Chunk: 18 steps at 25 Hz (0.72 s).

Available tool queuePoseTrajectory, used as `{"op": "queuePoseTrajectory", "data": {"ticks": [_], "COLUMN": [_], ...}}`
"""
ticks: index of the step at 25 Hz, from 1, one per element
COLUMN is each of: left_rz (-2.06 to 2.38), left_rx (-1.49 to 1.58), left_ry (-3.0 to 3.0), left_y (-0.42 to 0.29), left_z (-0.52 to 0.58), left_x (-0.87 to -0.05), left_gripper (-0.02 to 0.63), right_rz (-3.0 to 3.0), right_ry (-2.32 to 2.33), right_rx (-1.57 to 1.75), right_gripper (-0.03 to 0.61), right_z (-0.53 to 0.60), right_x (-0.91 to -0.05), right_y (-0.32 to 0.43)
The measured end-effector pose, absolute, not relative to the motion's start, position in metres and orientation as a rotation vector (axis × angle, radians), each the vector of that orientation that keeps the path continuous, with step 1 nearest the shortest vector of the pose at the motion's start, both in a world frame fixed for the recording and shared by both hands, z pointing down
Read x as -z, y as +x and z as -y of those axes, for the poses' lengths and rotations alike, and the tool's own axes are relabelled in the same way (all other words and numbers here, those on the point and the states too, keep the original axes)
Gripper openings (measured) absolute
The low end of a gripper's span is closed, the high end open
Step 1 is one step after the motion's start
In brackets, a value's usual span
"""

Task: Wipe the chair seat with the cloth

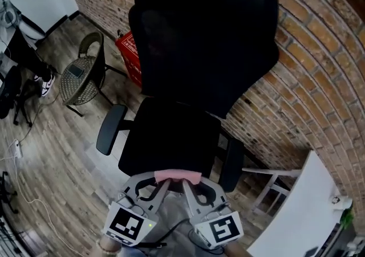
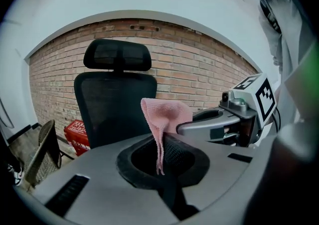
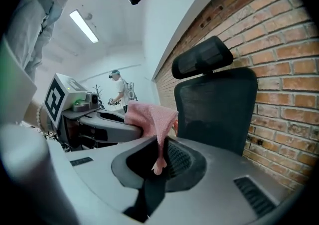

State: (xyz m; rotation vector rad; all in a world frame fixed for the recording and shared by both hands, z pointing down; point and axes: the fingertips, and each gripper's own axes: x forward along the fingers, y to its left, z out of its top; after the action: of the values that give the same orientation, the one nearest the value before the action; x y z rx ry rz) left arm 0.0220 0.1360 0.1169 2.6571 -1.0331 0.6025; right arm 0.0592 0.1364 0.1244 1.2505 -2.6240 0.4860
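A black office chair faces me against the brick wall; its seat [image 1: 170,136] lies just beyond both grippers, under a tall mesh back [image 1: 205,33]. A pink cloth [image 1: 178,176] is stretched between the two grippers above the seat's front edge. My left gripper [image 1: 162,180] is shut on the cloth's left end, which hangs from its jaws [image 2: 162,121]. My right gripper [image 1: 191,182] is shut on the other end, and the cloth [image 3: 152,116] droops there too. Each gripper view shows the other gripper alongside: the right gripper [image 2: 219,125] and the left gripper [image 3: 102,121].
The armrests [image 1: 110,129] [image 1: 231,164] flank the seat. A small wicker chair [image 1: 82,73] and a red box [image 1: 130,56] stand to the back left. Cables lie on the wooden floor at left. A white table [image 1: 302,210] is at right. A person [image 3: 119,89] stands far behind.
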Motion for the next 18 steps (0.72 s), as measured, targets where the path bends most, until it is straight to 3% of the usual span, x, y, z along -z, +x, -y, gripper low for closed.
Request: {"op": "queuePoseTrajectory", "data": {"ticks": [18], "left_rz": [1.129], "left_rx": [-0.622], "left_ry": [2.417], "left_y": [-0.022], "left_z": [-0.047], "left_x": [-0.271], "left_gripper": [0.028], "right_rz": [2.53], "right_ry": [1.151], "right_rx": [-0.566], "right_gripper": [0.058], "right_z": [-0.043], "right_x": [-0.273], "right_y": [0.019]}}
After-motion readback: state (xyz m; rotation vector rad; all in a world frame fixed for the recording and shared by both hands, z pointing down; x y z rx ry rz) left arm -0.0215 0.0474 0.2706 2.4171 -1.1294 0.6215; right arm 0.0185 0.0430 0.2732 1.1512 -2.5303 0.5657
